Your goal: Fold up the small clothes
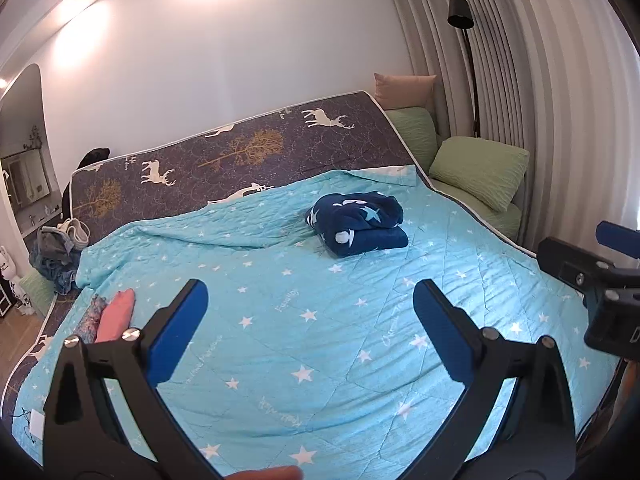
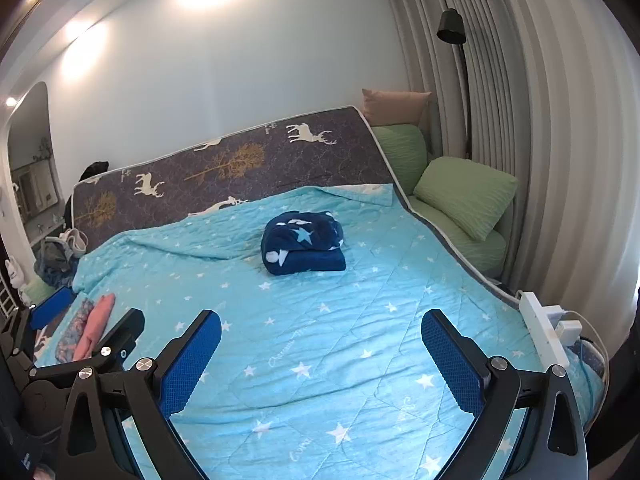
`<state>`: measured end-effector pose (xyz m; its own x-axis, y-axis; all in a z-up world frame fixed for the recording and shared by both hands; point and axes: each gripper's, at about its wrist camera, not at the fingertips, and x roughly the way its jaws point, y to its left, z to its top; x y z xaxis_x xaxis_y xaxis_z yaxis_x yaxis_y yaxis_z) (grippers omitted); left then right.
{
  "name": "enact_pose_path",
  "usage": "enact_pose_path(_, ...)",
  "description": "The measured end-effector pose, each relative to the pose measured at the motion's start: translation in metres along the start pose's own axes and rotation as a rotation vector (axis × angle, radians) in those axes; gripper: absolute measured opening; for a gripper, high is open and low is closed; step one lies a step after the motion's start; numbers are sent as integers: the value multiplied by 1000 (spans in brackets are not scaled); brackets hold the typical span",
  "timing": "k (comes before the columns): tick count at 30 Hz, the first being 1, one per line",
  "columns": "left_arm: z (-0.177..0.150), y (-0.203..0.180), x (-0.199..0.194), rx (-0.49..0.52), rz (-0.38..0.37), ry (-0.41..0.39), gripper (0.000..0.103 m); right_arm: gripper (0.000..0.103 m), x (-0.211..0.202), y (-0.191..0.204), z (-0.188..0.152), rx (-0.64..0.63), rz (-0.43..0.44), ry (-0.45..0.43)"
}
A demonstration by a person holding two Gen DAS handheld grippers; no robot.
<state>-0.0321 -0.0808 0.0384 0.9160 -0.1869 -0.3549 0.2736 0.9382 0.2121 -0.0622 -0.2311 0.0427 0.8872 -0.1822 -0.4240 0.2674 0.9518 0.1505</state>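
A pink folded garment (image 1: 117,316) and a patterned blue one (image 1: 89,320) lie side by side at the left edge of the light blue star quilt (image 1: 320,300); they also show in the right wrist view, pink (image 2: 96,326) and patterned (image 2: 74,330). My left gripper (image 1: 310,308) is open and empty above the quilt's near part. My right gripper (image 2: 320,338) is open and empty, also over the quilt. The right gripper's body shows at the right edge of the left wrist view (image 1: 592,276); the left gripper shows at the left of the right wrist view (image 2: 60,320).
A folded navy star blanket (image 1: 358,222) sits mid-bed. A heap of clothes (image 1: 56,256) lies off the bed's far left corner. Green pillows (image 1: 480,170) and a floor lamp (image 1: 464,60) stand at the right by the curtain. A white power strip (image 2: 548,328) lies at the bed's right edge.
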Motion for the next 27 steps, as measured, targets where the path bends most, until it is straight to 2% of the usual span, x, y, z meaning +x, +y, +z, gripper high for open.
enact_pose_path(6, -1, 1, 4, -16, -13, 23, 102, 102, 3, -2, 0, -5, -9, 2)
enact_pose_path(27, 2, 4, 5, -22, -20, 21, 102, 102, 7, -1, 3, -17, -21, 1)
